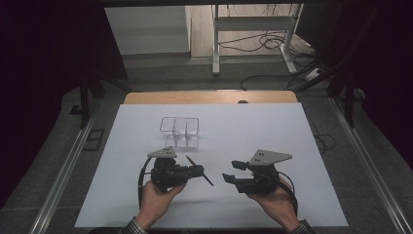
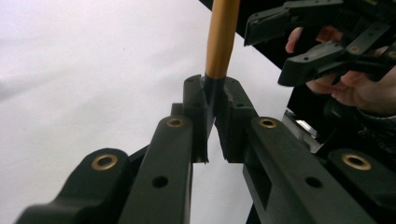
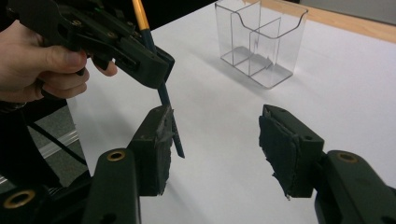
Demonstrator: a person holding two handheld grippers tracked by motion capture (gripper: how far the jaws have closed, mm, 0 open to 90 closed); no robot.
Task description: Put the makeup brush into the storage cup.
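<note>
Pencil held near the table's front edge
Left gripper (image 1: 200,170) clamps the pencil (image 1: 198,170); right gripper (image 1: 232,171) stands empty, jaws moderately apart.

Two black two-jaw grippers, left gripper (image 1: 198,171) and right gripper (image 1: 231,171): brass-ringed screws, grey three-cornered top plates, black cables; checked cuffs.

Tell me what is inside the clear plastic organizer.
The clear plastic organizer holds nothing: through its walls its dividers and bare compartments show. The pencil is outside it, clamped in the left gripper.
</note>
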